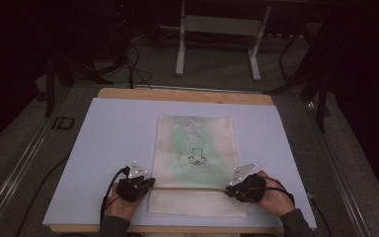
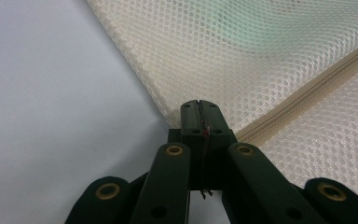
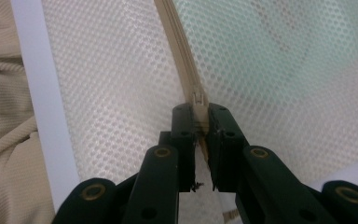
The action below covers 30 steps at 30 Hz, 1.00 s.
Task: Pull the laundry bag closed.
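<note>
Near the front edge of the tabletop [image 1: 103,123], the mesh zipper bag [image 1: 195,143] lies flat, its zipper [image 1: 187,188] running crosswise between the left gripper [image 1: 137,186], clenched on the bag's end, and the right gripper [image 1: 242,188], grasping the zipper pull [image 3: 198,100].

Each hand carries a black gripper: the left gripper [image 1: 135,187] and the right gripper [image 1: 246,187] both bear a grey three-cornered plate dotted with white markers. A black cable trails from each. Up close, the left gripper [image 2: 199,112] and right gripper [image 3: 200,116] show dark linkage arms with brass-ringed pivot holes (plain screw holes too). Dark grey sleeves cover the forearms.
</note>
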Each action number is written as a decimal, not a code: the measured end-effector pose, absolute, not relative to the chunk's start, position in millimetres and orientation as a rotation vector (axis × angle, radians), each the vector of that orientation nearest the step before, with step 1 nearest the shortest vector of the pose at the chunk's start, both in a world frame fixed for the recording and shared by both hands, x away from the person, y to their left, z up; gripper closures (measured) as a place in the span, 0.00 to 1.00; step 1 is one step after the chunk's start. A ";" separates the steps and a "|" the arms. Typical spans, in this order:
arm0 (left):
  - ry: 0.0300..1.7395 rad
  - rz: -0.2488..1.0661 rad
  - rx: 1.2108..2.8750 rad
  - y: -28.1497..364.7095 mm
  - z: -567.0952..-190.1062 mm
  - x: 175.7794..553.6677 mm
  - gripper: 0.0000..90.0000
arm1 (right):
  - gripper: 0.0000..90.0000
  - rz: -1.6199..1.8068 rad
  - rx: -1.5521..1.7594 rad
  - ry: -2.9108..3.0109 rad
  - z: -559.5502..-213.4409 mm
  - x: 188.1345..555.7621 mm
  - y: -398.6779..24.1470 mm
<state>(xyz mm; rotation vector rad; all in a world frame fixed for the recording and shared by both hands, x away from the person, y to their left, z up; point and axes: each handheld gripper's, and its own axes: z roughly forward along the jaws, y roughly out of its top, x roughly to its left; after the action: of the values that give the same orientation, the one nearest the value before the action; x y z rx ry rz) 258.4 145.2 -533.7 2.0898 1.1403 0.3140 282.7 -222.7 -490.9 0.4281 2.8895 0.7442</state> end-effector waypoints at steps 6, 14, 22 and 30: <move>1.141 0.314 2.088 145.3 -533.8 258.3 0.99 | 0.91 0.747 0.452 2.882 -490.5 282.3 -229.7; 1.141 0.315 2.089 145.0 -533.7 258.2 0.99 | 0.91 0.749 0.478 2.874 -490.4 281.8 -238.5; 1.140 0.317 2.091 144.9 -533.6 258.1 0.99 | 0.91 0.749 0.498 2.874 -490.1 281.3 -245.8; 1.140 0.318 2.090 144.8 -533.7 258.1 0.99 | 0.91 0.752 0.514 2.872 -490.7 281.0 -251.5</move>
<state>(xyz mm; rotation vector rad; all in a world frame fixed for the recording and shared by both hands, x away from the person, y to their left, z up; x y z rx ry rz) 258.1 144.8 -533.7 2.0905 1.1402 0.3177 281.0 -251.5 -490.7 0.5137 2.8721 0.7519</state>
